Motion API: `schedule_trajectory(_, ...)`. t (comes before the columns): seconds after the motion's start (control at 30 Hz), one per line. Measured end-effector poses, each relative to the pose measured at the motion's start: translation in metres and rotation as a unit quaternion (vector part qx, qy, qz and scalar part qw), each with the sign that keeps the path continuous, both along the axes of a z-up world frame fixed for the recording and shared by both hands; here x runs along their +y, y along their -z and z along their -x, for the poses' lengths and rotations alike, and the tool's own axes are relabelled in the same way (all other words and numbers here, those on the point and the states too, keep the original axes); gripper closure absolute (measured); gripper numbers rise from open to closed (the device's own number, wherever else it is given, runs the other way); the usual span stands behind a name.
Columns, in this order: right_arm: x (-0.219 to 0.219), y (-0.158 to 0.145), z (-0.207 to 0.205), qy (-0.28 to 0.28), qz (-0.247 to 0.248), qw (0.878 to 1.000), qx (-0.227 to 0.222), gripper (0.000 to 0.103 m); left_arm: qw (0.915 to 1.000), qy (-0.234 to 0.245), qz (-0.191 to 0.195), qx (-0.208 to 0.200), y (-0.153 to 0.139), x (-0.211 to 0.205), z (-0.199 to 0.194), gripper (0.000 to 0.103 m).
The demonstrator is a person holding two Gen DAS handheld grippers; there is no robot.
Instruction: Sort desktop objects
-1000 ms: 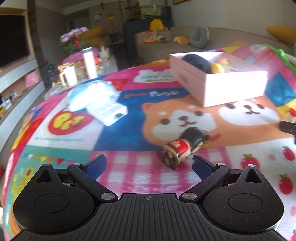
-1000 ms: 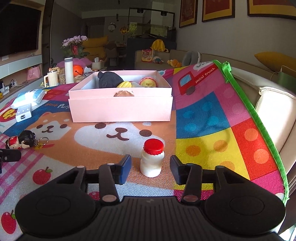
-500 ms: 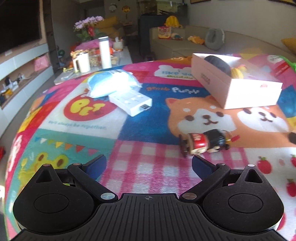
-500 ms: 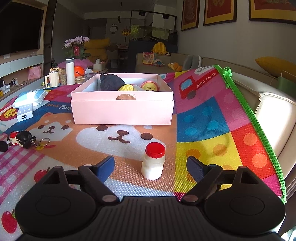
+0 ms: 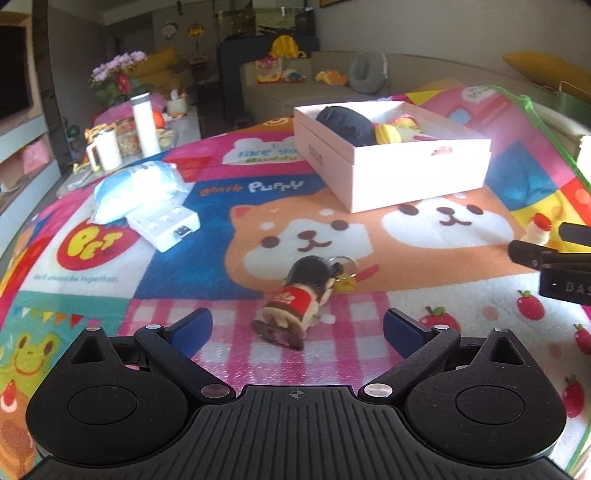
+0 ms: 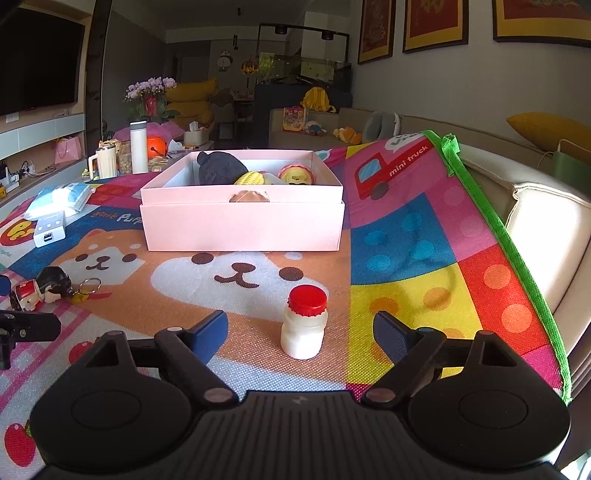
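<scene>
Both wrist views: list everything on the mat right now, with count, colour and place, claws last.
box: one, pink, open, far middle of mat
toys in box: several; dark, yellow, others partly hidden
bottle: one, white, red cap, upright, between right claw's fingers, untouched
doll keychain: one, red and black, lying ahead of left claw
charger block: one, white, left side
packet: one, pale blue, behind block
mat: one, multicoloured
left claw: open
right claw: open

Beige sofa (image 6: 314,134) along the back wall, framed pictures (image 6: 432,24) above, dark television (image 6: 37,59)
</scene>
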State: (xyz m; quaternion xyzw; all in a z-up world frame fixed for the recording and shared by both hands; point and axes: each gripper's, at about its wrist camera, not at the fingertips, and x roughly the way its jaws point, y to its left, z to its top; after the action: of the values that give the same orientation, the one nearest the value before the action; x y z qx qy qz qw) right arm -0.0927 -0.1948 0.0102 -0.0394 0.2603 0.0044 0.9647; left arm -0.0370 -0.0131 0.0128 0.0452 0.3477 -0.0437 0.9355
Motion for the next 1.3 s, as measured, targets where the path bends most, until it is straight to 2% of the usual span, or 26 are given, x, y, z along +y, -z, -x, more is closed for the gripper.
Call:
schedule_trajectory(0.13,0.000,0.000,0.000,0.001,-0.001,1.000,-0.002,0.016,0.9986,-0.050,-0.018,-0.003,0.000,0.027,-0.004,0.001)
schedule_trajectory(0.3,0.000,0.000,0.001,0.000,-0.001,1.000,-0.002,0.015,0.9926,-0.113,-0.041,-0.011,-0.002,0.062,-0.011,0.001)
schedule_trajectory(0.43,0.001,0.000,0.000,0.000,0.000,1.000,-0.002,0.014,0.9899,-0.135,-0.042,-0.010,-0.005,0.082,-0.010,0.001)
schedule_trajectory(0.53,0.001,0.000,0.000,0.000,0.000,1.000,-0.002,0.013,0.9923,-0.122,-0.021,-0.009,-0.008,0.091,-0.004,0.001)
schedule_trajectory(0.6,0.001,0.000,0.000,0.000,0.000,1.000,-0.002,0.013,0.9950,-0.099,0.008,-0.009,-0.010,0.091,0.001,0.001)
schedule_trajectory(0.67,0.001,0.000,0.000,0.000,0.000,1.000,-0.002,0.013,0.9963,-0.076,0.040,-0.008,-0.012,0.083,0.003,0.001)
schedule_trajectory(0.73,0.001,0.000,0.000,0.000,0.000,1.000,-0.001,0.013,0.9972,-0.049,0.055,-0.011,-0.013,0.068,0.003,0.001)
schedule_trajectory(0.8,0.001,0.000,0.001,0.000,0.001,1.000,-0.002,0.013,0.9982,-0.026,0.053,-0.015,-0.011,0.046,0.001,0.001)
schedule_trajectory(0.87,0.001,0.000,0.000,0.001,0.002,1.000,-0.002,0.013,0.9993,-0.015,0.032,-0.017,-0.007,0.027,-0.005,0.001)
schedule_trajectory(0.97,0.002,0.000,0.001,0.001,0.005,1.000,-0.003,0.013,0.9995,-0.024,-0.009,-0.018,0.002,0.009,-0.013,0.002)
schedule_trajectory(1.0,0.002,0.000,0.001,0.001,0.004,1.000,-0.003,0.013,0.9995,-0.028,-0.008,-0.014,0.004,0.009,-0.016,0.002)
schedule_trajectory(1.03,0.002,0.000,0.001,0.000,0.005,1.000,-0.004,0.013,0.9994,-0.032,-0.004,-0.010,0.005,0.010,-0.018,0.004)
schedule_trajectory(1.13,0.004,-0.001,0.000,-0.004,0.011,1.000,-0.003,0.013,0.9992,-0.037,0.013,-0.005,0.005,0.017,-0.021,0.026)
schedule_trajectory(1.2,0.007,-0.002,-0.003,-0.009,0.023,1.000,0.007,0.019,0.9992,-0.033,0.021,-0.004,0.003,0.020,-0.021,0.032)
schedule_trajectory(1.27,0.010,-0.003,-0.008,-0.017,0.030,0.999,0.022,0.032,0.9994,-0.030,0.017,-0.007,0.001,0.019,-0.020,0.033)
schedule_trajectory(1.3,0.010,-0.003,-0.010,-0.018,0.031,0.999,0.029,0.035,0.9995,-0.027,0.017,-0.008,0.000,0.018,-0.018,0.033)
